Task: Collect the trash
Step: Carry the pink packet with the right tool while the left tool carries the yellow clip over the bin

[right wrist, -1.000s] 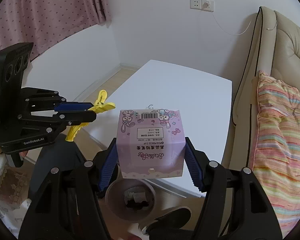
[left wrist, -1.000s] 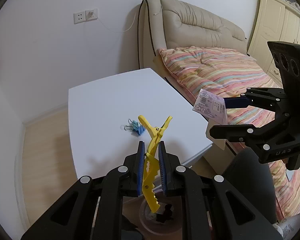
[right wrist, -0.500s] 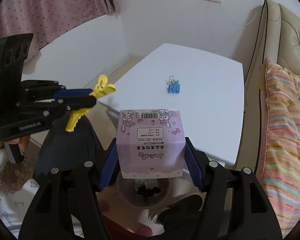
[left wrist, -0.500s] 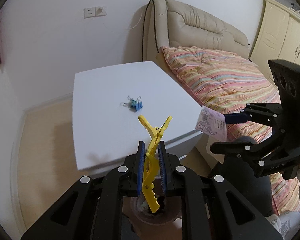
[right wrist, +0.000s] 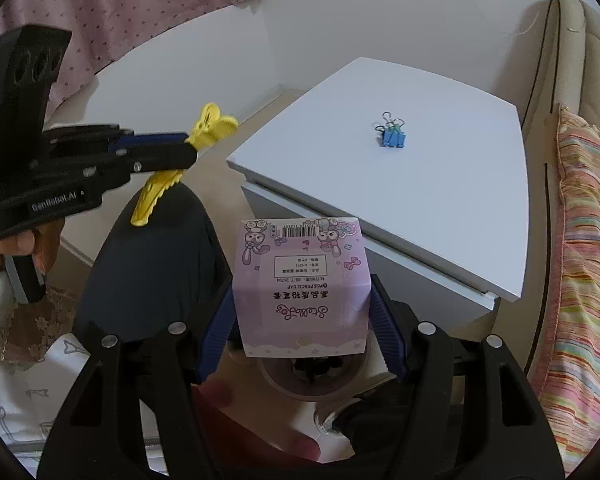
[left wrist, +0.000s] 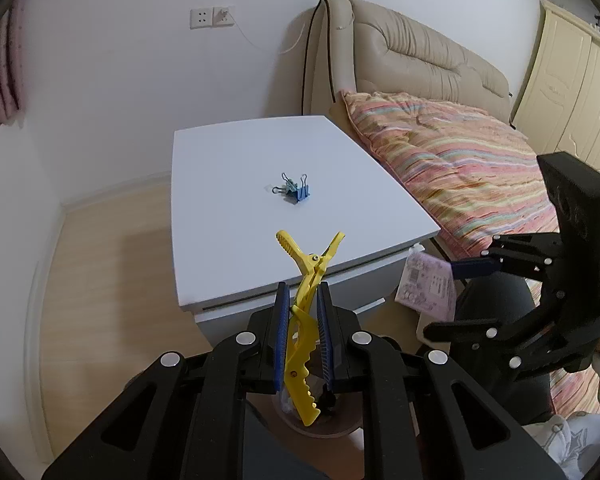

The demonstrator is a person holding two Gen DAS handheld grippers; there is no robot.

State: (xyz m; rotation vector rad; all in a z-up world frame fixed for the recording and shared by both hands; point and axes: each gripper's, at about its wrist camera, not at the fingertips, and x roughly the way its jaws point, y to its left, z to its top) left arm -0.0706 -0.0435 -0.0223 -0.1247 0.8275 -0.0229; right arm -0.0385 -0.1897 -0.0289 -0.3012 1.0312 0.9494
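Drop-off step. Left claw point(left wrist: 303, 334) clamped yellow clip point(left wrist: 305, 312), right claw point(right wrist: 302, 330) gripped pink box point(right wrist: 302, 280), both over bin point(right wrist: 312, 376) below. Next: release. Binder clips point(right wrist: 392, 134) remained on bench point(right wrist: 440, 184).

White square tabletop point(left wrist: 236, 184): bare all round its only obstacle, the small blue metal binder clips point(left wrist: 296, 191) near centre; striped quilted bed point(left wrist: 460, 160) crowds its right edge.

Left gripper point(left wrist: 303, 330) clamps a yellow clip point(left wrist: 306, 320) above a trash cup point(left wrist: 320, 420).
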